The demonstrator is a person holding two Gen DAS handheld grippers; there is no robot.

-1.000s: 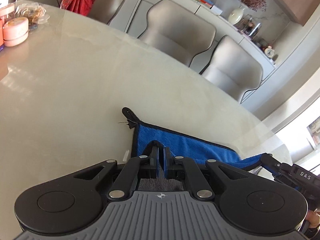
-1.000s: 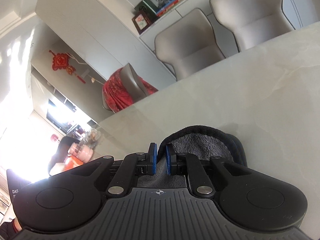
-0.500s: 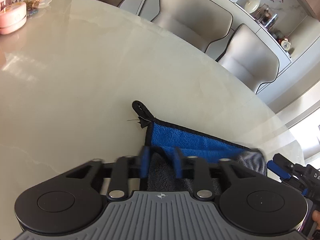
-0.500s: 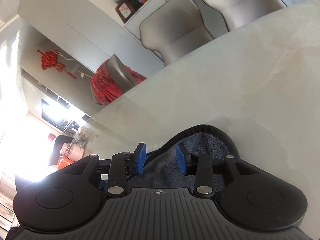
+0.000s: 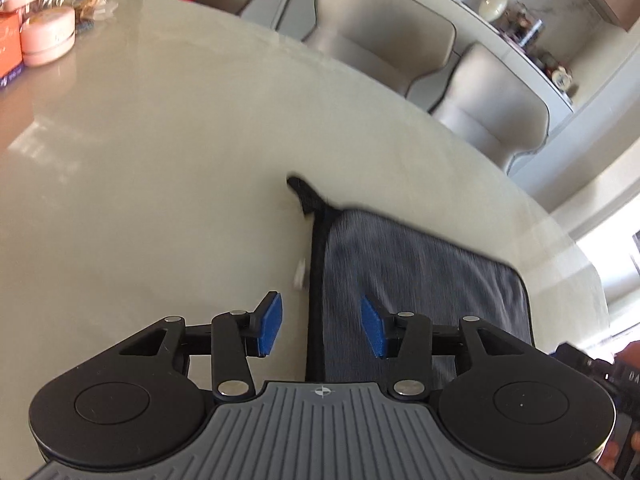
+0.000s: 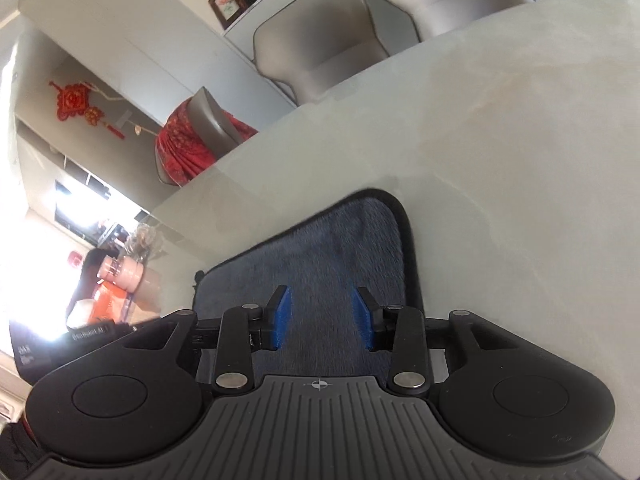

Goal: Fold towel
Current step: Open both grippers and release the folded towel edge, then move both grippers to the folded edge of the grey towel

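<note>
Both grippers open, grey towel lying flat on the table.

Nearest in the left wrist view, the left black gripper with blue ribbed pads (image 5: 321, 328) is standing wide apart and gripping nothing, straddling the black-bound left edge of the grey plush towel (image 5: 420, 280). In the right wrist view, the right black gripper with blue pads (image 6: 321, 317) is likewise gaping, empty, hovering over the towel's nap (image 6: 340, 248). The towel is lying flat, grey side up, on the glossy cream stone table (image 5: 160, 152), its black hanging loop (image 5: 304, 192) pointing away. Farther off, round pink tins (image 5: 47, 35) are sitting at the table's far left, and beige moulded chairs (image 5: 384, 40) are lining the far rim.
</note>
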